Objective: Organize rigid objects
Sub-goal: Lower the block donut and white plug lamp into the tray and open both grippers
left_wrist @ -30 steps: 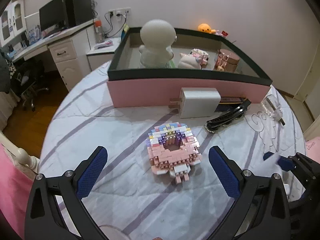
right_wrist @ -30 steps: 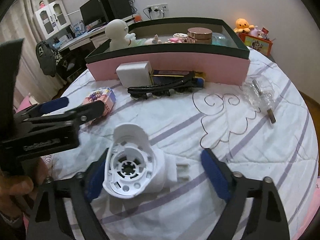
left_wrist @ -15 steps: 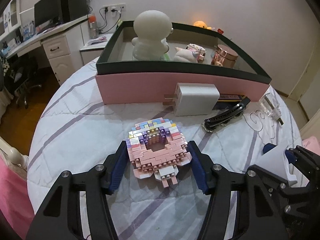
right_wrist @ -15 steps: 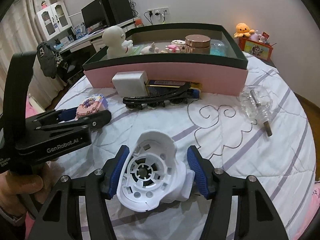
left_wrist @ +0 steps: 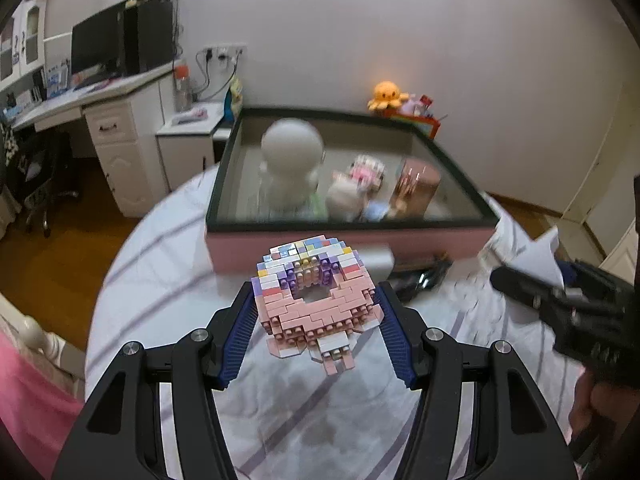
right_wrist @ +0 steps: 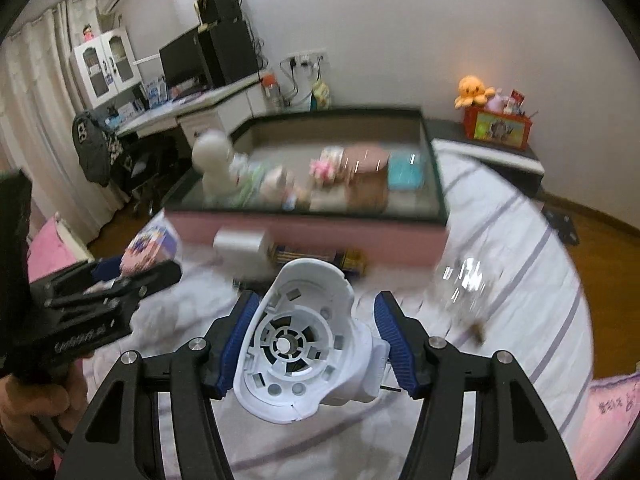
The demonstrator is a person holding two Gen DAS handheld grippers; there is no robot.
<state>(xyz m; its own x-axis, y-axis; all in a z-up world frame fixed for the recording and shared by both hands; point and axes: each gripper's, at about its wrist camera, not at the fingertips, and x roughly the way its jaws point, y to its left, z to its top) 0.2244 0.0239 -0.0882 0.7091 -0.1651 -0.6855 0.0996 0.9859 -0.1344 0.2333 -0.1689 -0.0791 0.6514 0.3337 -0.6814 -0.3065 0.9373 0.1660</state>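
Observation:
My left gripper (left_wrist: 316, 322) is shut on a pink brick-built donut (left_wrist: 314, 294) with pastel sprinkles, held off the white striped bedspread (left_wrist: 168, 308). My right gripper (right_wrist: 314, 340) is shut on a white plastic fan housing (right_wrist: 298, 340), its ribbed inside facing the camera, also lifted clear of the bed. Ahead of both stands the pink box with a dark rim (left_wrist: 348, 242) (right_wrist: 320, 226), holding a white round-headed figure (left_wrist: 292, 160), a rose-gold tin (left_wrist: 416, 186) and small toys. Each gripper shows at the edge of the other's view.
A white charger block (right_wrist: 240, 246), a dark hair clip (left_wrist: 420, 278) and flat packets lie against the box front. A clear glass bottle (right_wrist: 464, 286) rests on the bed at right. A desk with monitor (left_wrist: 104, 46) stands at back left, an orange plush octopus (right_wrist: 474, 90) at back right.
The left jaws closed from wide open onto the brick donut and the right tightened on the fan housing. Both grippers then rose with their loads, so the box now sits lower ahead.

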